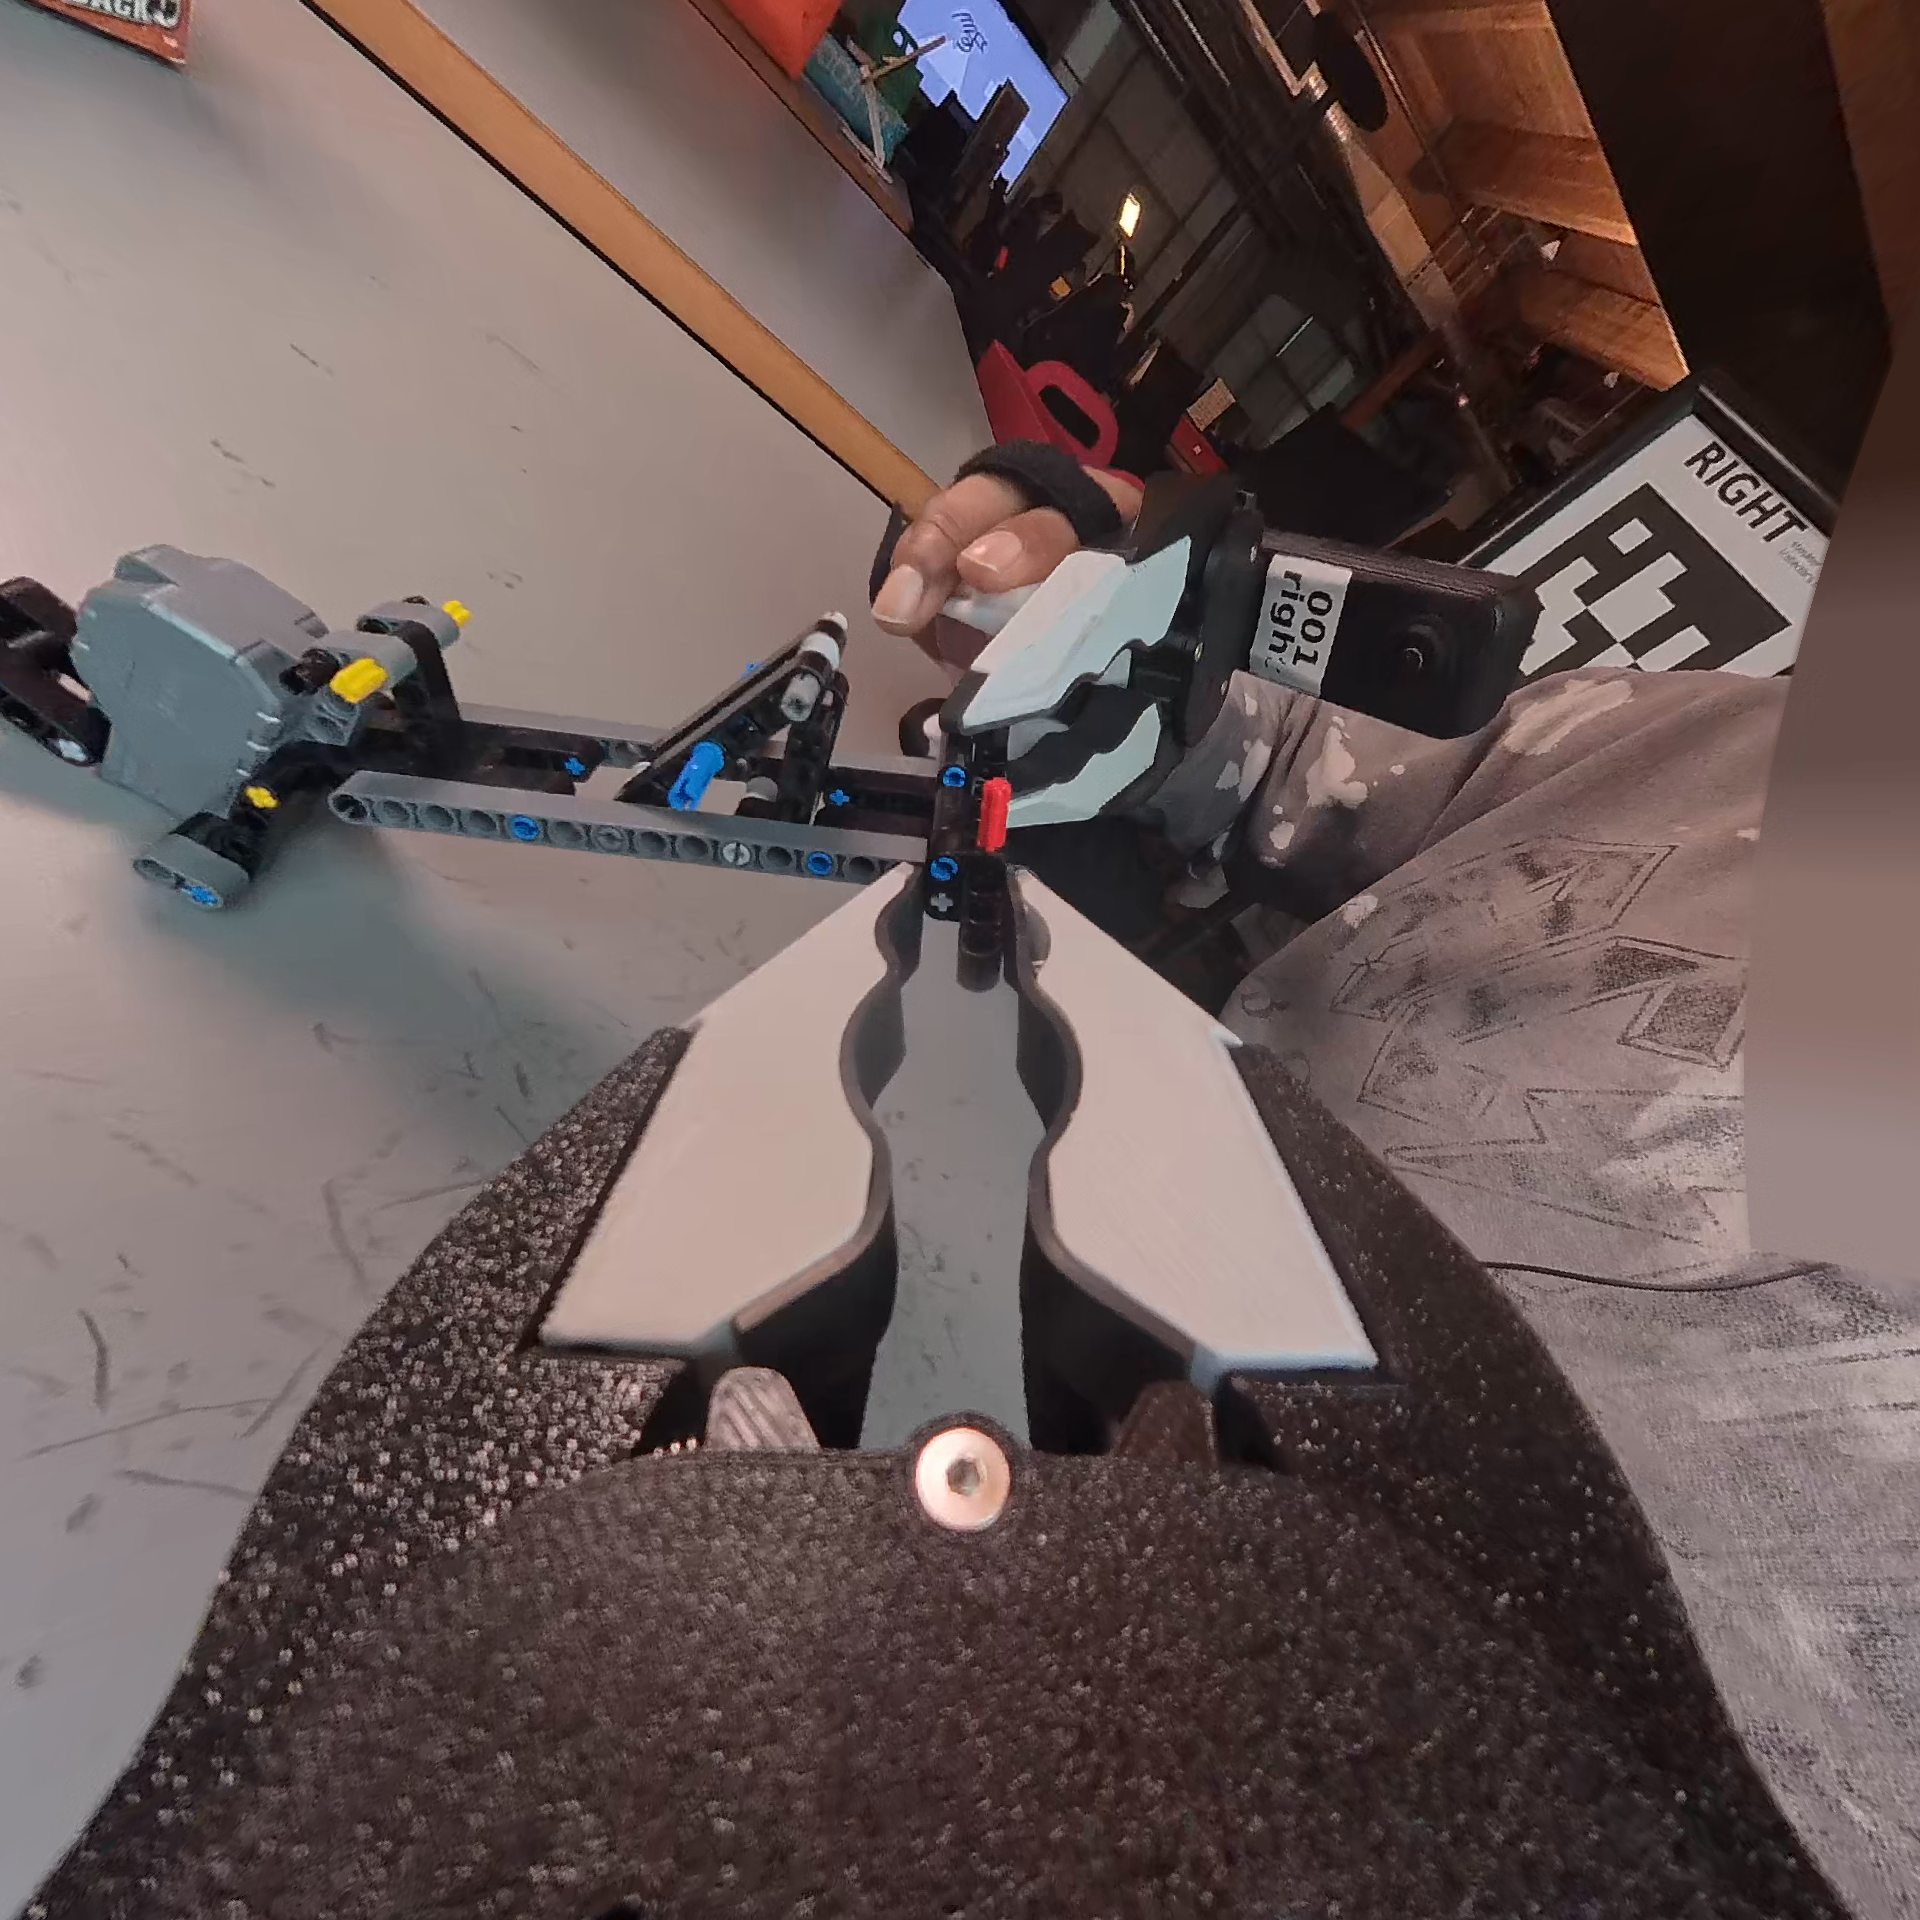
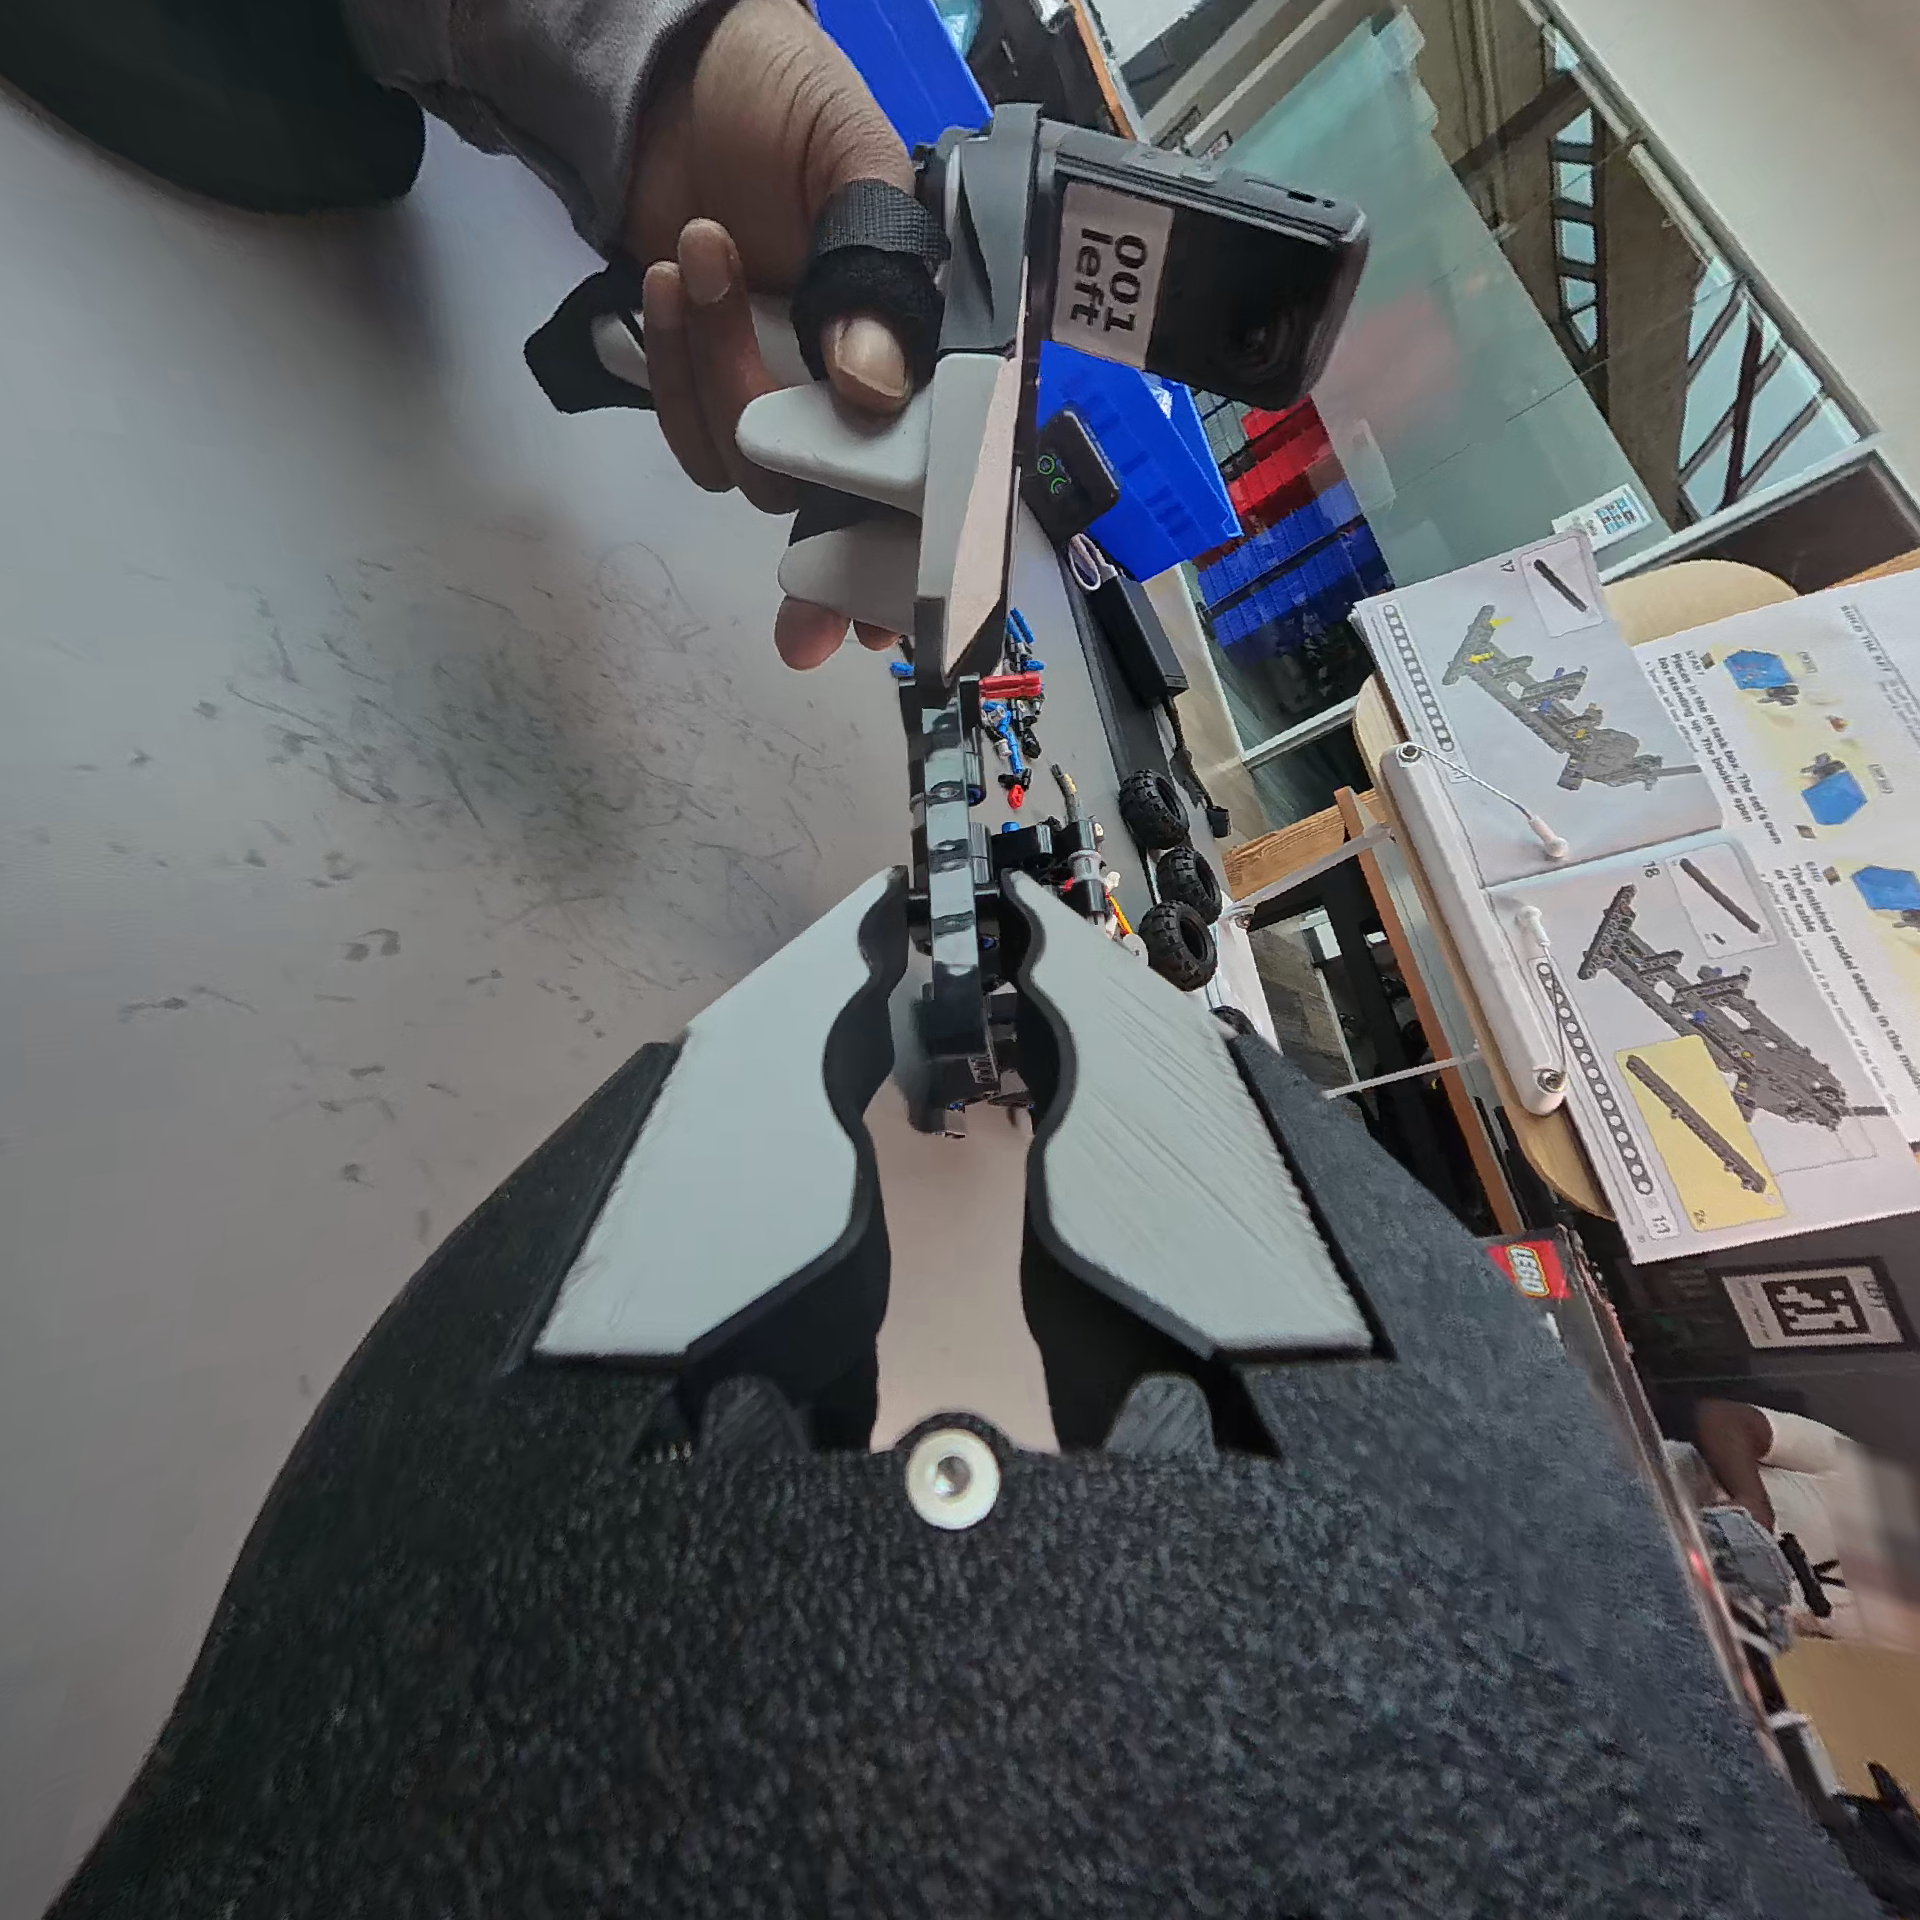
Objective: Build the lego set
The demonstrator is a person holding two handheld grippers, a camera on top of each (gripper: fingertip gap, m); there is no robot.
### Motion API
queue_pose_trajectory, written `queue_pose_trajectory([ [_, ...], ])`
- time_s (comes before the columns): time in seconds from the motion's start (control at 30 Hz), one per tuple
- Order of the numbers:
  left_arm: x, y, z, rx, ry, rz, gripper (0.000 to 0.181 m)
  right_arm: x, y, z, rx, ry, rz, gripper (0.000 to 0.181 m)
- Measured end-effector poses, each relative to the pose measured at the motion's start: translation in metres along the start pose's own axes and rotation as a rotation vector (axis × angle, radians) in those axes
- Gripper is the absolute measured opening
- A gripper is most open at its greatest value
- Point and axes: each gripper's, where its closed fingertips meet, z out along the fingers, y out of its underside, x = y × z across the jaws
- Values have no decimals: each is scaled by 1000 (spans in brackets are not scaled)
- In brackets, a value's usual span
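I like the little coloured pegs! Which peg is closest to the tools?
The red peg, on the frame's end beside both tools. The yellow pegs sit far off by the grey motor block.

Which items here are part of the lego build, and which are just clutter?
In the job:
- lego chassis, end clamped by left gripper and right gripper
- red pin
- loose pins
- black tyres
- instruction booklet

Lying about:
- blue bins
- black power adapter

Printed white sticker (image 1: 1304,629) on the black camera (image 1: 1434,655) far right, lettered black-and-white marker board (image 1: 1662,592) behind it, second white sticker (image 2: 1112,275) on the other camera (image 2: 1247,281), numbered steps in the open instruction booklet (image 2: 1621,883) at right, red logo (image 2: 1527,1270) on the near box (image 2: 1642,1351).
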Motion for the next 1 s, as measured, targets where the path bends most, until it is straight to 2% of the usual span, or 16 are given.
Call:
queue_pose_trajectory([
  [0.03, 0, -2, -1, 7, 3, -4, 15, 3, -1, 0, 7, 18, 33, 17],
  [0.1, -1, -3, -3, 15, 3, -7, 15, 1, 0, 0, 7, -4, 65, 46],
  [0.13, -1, -3, -3, 17, 2, -8, 15, 0, -1, -1, 11, -14, 81, 49],
  [0.33, -1, -2, -2, 11, 5, -8, 15, 1, 0, 3, 2, -2, 52, 38],
  [0.47, -1, -2, -2, 12, 4, -6, 15, 2, 1, 9, 5, 9, 36, 17],
  [0.67, -1, -4, -6, 14, -15, 46, 20, 4, 0, 11, 19, 5, 72, 17],
  [0.7, 0, -5, -8, 17, -17, 67, 26, 4, 0, 11, 22, 7, 77, 17],
  [0.83, 3, -14, -20, 18, -88, 199, 35, 6, 1, 10, 25, 9, 98, 17],
  [1.0, 13, -18, -24, -18, -220, 534, 35, 8, 1, 9, 29, 4, 119, 17],
])
